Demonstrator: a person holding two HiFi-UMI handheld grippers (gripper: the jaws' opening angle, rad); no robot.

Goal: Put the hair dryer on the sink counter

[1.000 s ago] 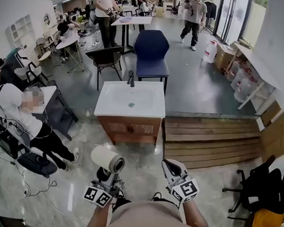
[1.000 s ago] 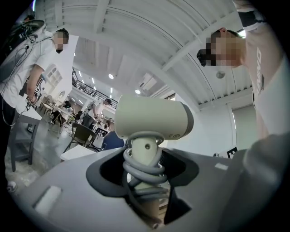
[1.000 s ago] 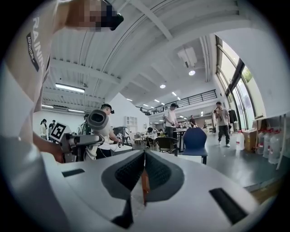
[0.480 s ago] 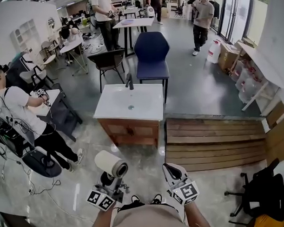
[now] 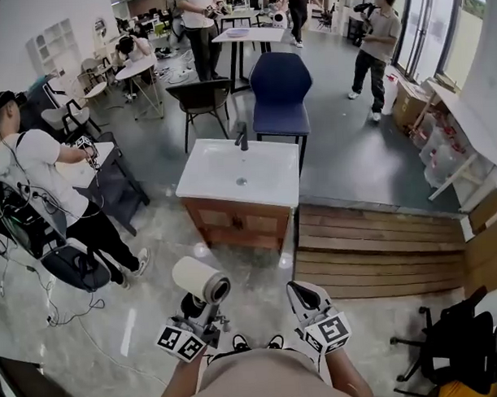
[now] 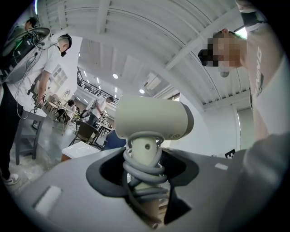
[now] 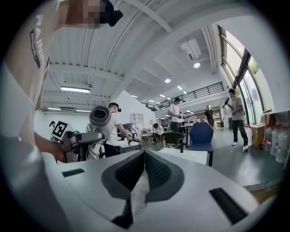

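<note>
Pinching the hair dryer (image 5: 201, 279) by its cord-wound handle in the left gripper (image 5: 199, 312), barrel up, probably so the cord stays bundled. Near the body, well short of the sink counter (image 5: 268, 190) far ahead. Holding the right gripper (image 5: 304, 297) pressed together, empty, free to help.

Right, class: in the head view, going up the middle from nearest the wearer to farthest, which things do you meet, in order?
hair dryer → sink counter → blue chair → white table
</note>
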